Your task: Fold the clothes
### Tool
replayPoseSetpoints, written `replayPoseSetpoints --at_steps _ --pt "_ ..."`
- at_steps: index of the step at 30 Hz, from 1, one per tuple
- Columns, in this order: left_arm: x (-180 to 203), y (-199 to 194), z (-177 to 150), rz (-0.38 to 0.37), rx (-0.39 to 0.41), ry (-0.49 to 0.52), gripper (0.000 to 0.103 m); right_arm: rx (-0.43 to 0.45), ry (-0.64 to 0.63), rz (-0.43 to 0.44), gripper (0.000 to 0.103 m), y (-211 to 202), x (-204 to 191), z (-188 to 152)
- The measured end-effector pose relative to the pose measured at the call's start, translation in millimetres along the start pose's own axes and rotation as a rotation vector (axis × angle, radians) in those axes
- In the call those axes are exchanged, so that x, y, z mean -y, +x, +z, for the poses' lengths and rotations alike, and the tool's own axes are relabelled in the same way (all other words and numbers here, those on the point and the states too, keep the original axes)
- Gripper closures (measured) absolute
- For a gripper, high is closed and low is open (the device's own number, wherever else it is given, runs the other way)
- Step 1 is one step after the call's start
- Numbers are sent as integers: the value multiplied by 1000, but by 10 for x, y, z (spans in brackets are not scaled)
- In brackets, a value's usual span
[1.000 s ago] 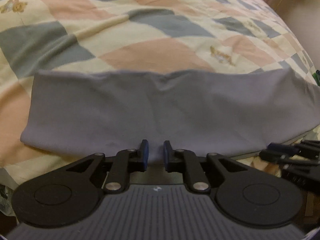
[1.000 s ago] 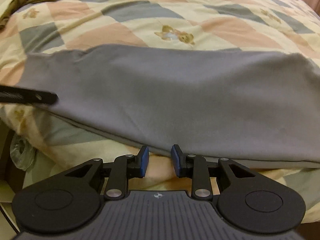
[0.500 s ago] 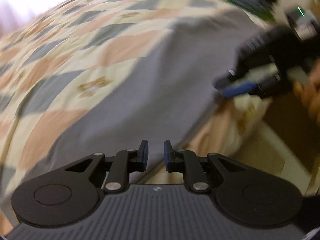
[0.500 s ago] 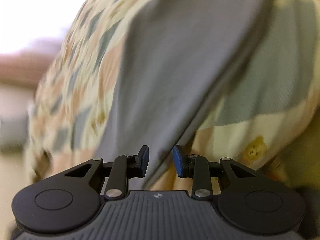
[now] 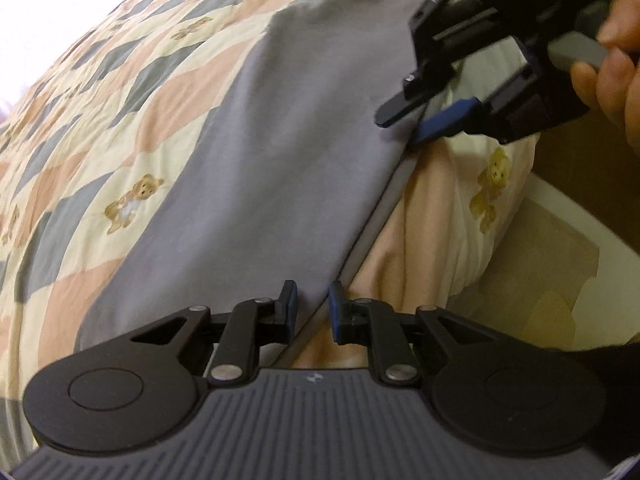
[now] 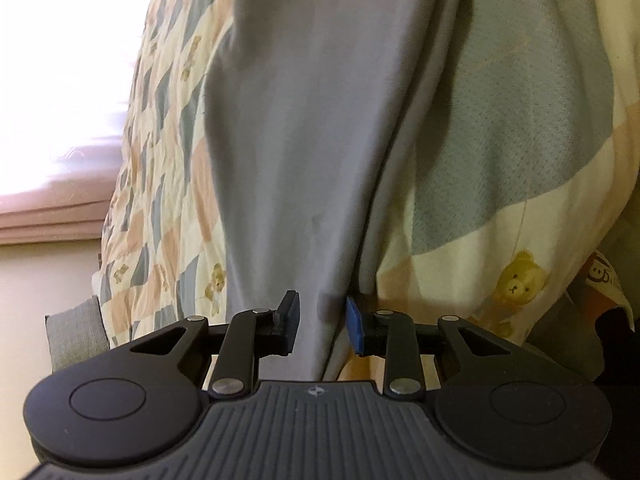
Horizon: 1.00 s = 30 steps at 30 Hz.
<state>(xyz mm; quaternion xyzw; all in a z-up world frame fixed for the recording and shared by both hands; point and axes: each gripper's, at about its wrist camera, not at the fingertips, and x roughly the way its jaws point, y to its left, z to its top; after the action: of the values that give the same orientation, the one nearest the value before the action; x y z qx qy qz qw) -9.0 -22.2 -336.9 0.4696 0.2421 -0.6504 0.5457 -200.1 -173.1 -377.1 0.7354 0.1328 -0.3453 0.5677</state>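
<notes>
A grey garment (image 5: 280,140) lies folded into a long band on the patchwork teddy-bear quilt (image 5: 120,120), along the bed's near edge. My left gripper (image 5: 313,307) straddles the garment's folded edge, jaws narrowly apart, pads not visibly pressing the cloth. Farther along the same edge is my right gripper (image 5: 406,128), held by a person's hand (image 5: 616,60), one finger above the cloth and one below. In the right wrist view the garment (image 6: 300,140) runs up from the right gripper (image 6: 322,318). Its jaws are closing with the cloth's edge between them, a gap still showing.
The quilt (image 6: 500,140) drapes down over the bed's side, right of the garment. Beyond the bed's edge lies a pale surface (image 5: 552,280) lower down. A grey cushion (image 6: 76,336) and a bright window show at the left of the right wrist view.
Both grippers have rolled sideways and moved to the garment's near folded edge. That edge now lies between each pair of jaws. The garment has not moved.
</notes>
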Motion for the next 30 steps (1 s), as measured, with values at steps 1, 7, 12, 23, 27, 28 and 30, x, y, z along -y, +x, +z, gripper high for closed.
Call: replayPoseSetpoints --at_steps 1,7,12,23,27,28,30 --pt "20 10 3 7 -1 14 90 0 6 1 77 5 10 11" --pt "82 82 -9 27 -2 55 91 -2 -2 -15 82 -8 52 19" --pt "78 -27 -49 43 47 71 103 4 -68 -32 101 -49 13 -2" --pt "80 -29 -85 27 12 23 101 -13 -193 -154 83 -139 -41 -31" --pt "-204 -276 -47 -17 40 -117 101 51 -401 -227 81 -429 -360 -99" --pt "-285 -312 -30 -25 53 -161 100 76 -478 -246 81 -459 -462 -103" --pt "-420 -280 20 -27 61 -259 99 122 -635 -287 81 -473 -662 -106"
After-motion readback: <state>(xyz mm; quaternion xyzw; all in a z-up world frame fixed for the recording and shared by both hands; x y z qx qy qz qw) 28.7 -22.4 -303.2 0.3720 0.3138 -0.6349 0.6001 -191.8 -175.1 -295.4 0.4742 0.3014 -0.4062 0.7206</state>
